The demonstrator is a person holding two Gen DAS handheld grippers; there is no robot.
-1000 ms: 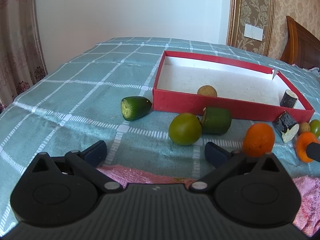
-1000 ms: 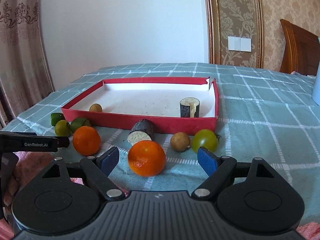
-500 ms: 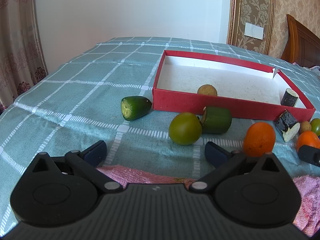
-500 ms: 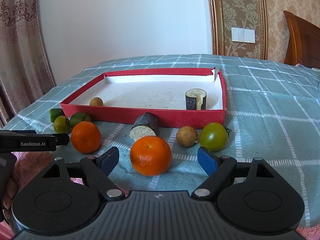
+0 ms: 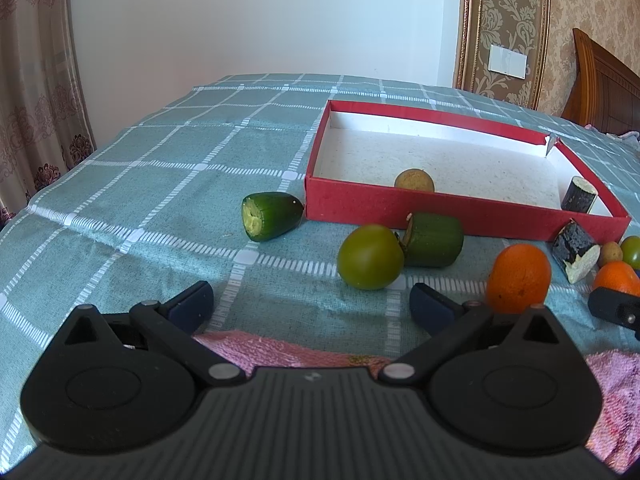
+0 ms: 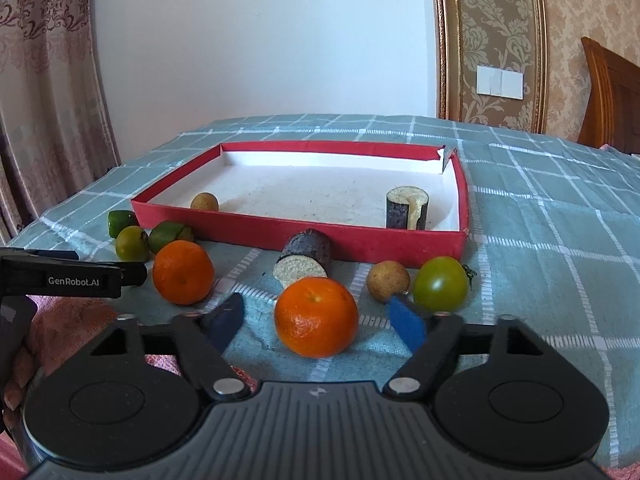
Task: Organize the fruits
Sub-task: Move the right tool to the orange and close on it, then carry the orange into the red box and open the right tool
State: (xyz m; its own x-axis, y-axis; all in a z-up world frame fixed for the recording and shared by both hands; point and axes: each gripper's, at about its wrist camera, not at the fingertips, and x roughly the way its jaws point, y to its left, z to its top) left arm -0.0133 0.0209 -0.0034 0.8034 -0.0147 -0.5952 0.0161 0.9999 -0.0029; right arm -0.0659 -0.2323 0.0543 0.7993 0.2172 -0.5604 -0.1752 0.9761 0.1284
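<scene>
My right gripper [image 6: 316,318] is closing on the orange [image 6: 316,322] before the red box [image 6: 304,236], pads not yet touching; I should centre it; my left gripper [image 5: 310,306] gapes empty.

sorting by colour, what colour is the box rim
Red, white inside; the box shows best in the right wrist view.

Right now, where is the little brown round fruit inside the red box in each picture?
Left wrist view: the brown fruit sits mid-picture, just behind the near wall of the red box.
Right wrist view: the same fruit is at the box's left end, left of centre.
Shared landmark: the box's torn far corner.
</scene>
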